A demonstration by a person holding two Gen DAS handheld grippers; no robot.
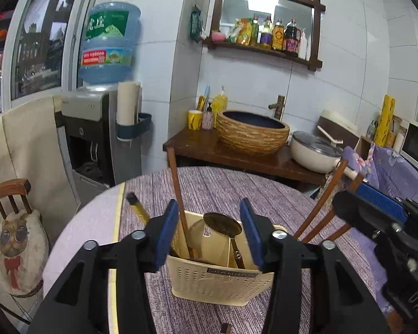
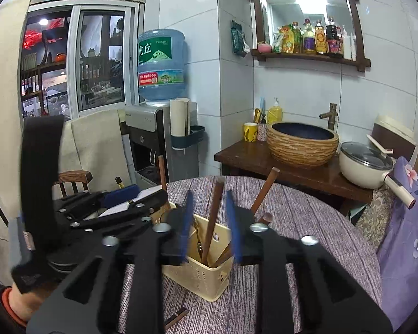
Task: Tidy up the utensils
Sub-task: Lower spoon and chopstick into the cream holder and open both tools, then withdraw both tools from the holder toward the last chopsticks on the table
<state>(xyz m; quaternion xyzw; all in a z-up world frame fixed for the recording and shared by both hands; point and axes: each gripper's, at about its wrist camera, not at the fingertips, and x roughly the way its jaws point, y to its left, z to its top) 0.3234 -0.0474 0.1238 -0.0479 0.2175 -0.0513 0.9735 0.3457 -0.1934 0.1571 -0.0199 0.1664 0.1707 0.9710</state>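
Note:
A cream perforated utensil caddy [image 1: 217, 281] [image 2: 200, 275] stands on the round table. In it are a dark metal spoon [image 1: 223, 224], bowl up, and brown chopsticks [image 1: 178, 194]. More chopsticks [image 1: 320, 203] [image 2: 264, 192] lean out to the right. My left gripper [image 1: 209, 233] is open over the caddy, with the spoon bowl and one chopstick in the gap, untouched. My right gripper [image 2: 209, 222] is open astride a brown chopstick [image 2: 213, 217] that stands in the caddy, its pads clear of it. A yellow-and-black handle [image 1: 136, 206] pokes up left of the left finger.
The table has a purple striped cloth [image 1: 209, 186]. A loose brown stick [image 2: 175, 317] lies near its front edge. Behind are a wooden counter with a woven basin [image 1: 252, 133] and a white pot [image 1: 315, 150], a water dispenser [image 1: 97, 128], and a chair with a cat cushion [image 1: 16, 250].

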